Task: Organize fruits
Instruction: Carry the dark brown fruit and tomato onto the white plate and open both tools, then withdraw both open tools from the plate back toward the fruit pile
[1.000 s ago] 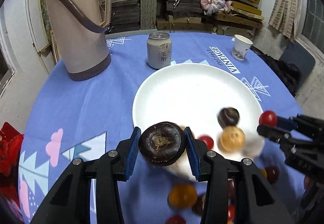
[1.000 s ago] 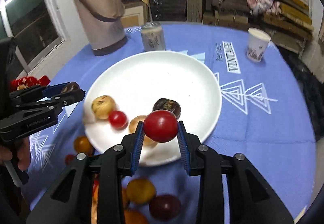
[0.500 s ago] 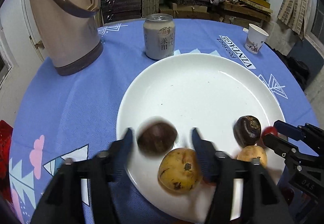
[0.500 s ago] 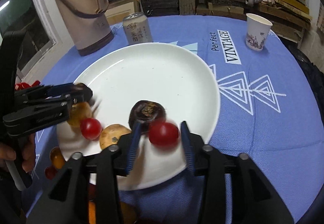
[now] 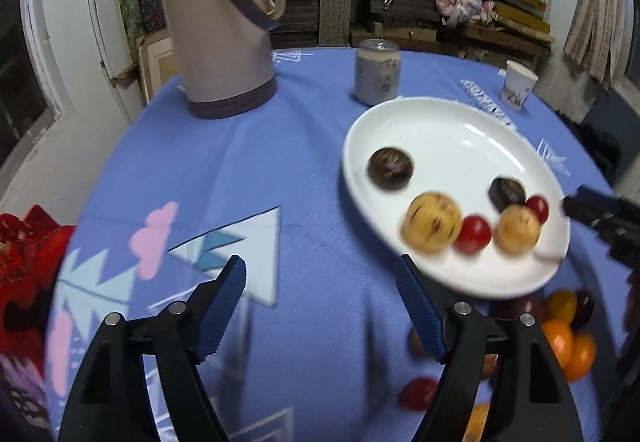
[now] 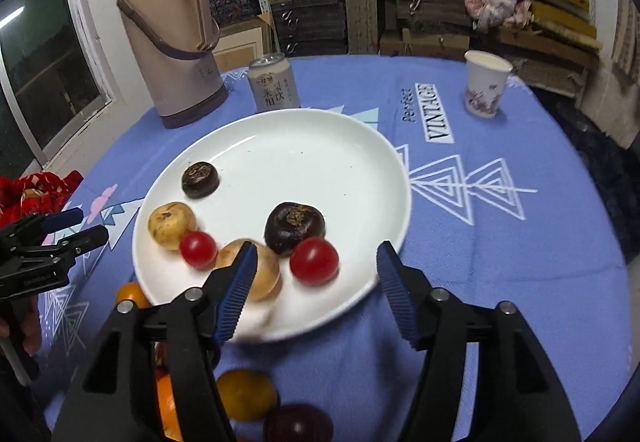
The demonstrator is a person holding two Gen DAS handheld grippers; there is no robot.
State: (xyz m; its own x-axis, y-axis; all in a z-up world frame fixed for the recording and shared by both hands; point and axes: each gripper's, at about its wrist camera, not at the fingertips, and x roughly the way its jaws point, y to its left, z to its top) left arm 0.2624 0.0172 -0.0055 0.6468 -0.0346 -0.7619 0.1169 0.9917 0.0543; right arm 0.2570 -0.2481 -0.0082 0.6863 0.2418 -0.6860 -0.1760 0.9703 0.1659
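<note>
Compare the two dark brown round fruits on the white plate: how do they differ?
In the right wrist view, the far dark brown fruit looks smaller and flatter; the near dark brown fruit looks bigger and rounder. The far one sits alone toward the white plate's left rim; the near one sits against a red cherry tomato in the cluster. Both lie on the plate, ungripped.

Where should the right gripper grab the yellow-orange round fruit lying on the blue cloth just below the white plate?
Judging by its shape, across the widest middle of the yellow-orange round fruit, coming from above. It is a smooth ball, so any lower or higher pinch may slip. A dark red fruit sits close at its lower right, so set the open right gripper fingers on the sides away from that neighbour. Contact between the two is unclear.
</note>
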